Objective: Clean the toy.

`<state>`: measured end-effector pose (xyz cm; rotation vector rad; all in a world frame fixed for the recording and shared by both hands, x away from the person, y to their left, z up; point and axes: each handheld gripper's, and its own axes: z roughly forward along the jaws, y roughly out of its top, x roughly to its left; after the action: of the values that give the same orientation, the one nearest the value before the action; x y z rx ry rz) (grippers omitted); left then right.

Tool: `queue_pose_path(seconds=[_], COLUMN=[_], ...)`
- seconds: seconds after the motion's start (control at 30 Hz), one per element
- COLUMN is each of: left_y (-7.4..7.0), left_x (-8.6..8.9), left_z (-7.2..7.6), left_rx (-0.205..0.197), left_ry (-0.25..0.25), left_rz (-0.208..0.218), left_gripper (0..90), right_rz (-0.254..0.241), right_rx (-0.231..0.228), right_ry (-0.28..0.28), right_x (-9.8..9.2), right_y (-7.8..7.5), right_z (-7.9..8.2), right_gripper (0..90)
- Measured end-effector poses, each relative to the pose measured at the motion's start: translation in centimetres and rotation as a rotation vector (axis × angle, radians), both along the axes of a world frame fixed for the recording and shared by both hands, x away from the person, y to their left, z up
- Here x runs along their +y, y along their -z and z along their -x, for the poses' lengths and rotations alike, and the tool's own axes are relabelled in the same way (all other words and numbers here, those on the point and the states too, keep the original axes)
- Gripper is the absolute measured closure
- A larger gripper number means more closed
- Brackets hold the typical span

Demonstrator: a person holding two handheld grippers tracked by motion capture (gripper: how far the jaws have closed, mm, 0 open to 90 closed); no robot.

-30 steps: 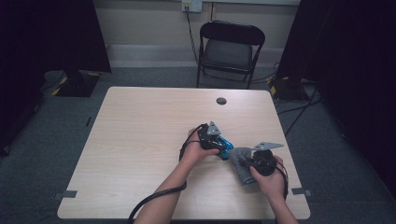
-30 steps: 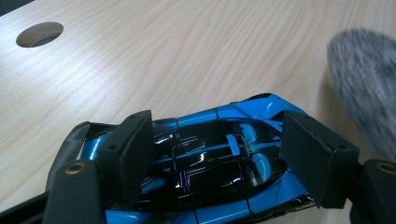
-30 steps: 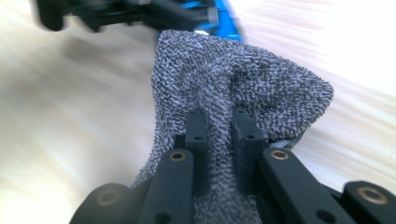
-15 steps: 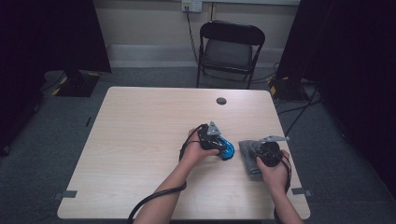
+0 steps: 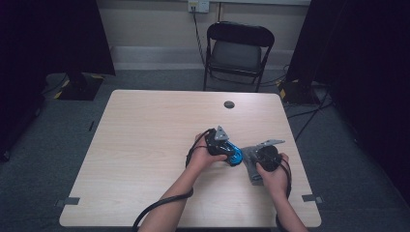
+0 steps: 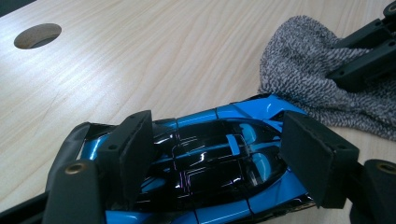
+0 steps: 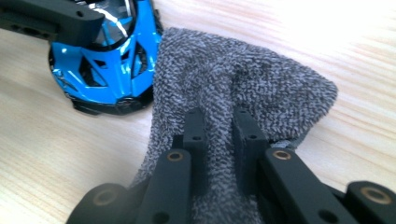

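Observation:
A glossy blue and black toy car (image 6: 210, 154) sits on the wooden table (image 5: 145, 145), right of centre. My left gripper (image 6: 224, 149) straddles it, a pad pressed on each flank; from above the car (image 5: 235, 155) shows just past that hand. A grey knitted cloth (image 7: 243, 84) lies bunched against the car's (image 7: 107, 70) end. My right gripper (image 7: 219, 135) is shut on a fold of it. In the high view the cloth (image 5: 250, 164) lies under the right hand, to the right of the car.
A round cable hole (image 5: 229, 104) is in the table's far side. A black folding chair (image 5: 239, 48) stands behind the table, with cables on the floor at the right. The table's right edge (image 5: 300, 159) is close to my right hand.
The right hand, with the cloth in its gripper, has shifted a little farther up the table beside the car. The left hand and the car have stayed put.

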<state>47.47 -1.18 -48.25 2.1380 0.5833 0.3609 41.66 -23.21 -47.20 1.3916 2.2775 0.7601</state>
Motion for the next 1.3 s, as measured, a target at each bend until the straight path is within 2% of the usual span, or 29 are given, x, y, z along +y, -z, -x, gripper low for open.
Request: queue_pose_path(seconds=[0.43, 0.7, 1.03, 1.3], left_y=[0.0, 0.0, 0.0, 0.1], left_x=[0.0, 0.0, 0.0, 0.0], left_z=[0.0, 0.0, 0.0, 0.0], left_rx=[0.0, -0.001, -0.002, -0.003], left_ry=[-0.002, -0.003, -0.003, -0.006], left_rz=[0.003, 0.004, 0.004, 0.005], left_gripper=[26.3, 26.3, 26.2, 26.2], right_rz=[-0.026, -0.049, -0.069, -0.083], right_rx=[0.024, 0.02, 0.015, 0.019], right_ry=[-0.062, -0.085, -0.134, -0.162], right_x=[0.3, 0.5, 1.7, 2.8], right_y=[0.0, 0.1, 0.2, 0.3], right_z=[1.1, 2.1, 3.3, 3.5], right_gripper=[78.5, 78.5, 78.5, 78.5])
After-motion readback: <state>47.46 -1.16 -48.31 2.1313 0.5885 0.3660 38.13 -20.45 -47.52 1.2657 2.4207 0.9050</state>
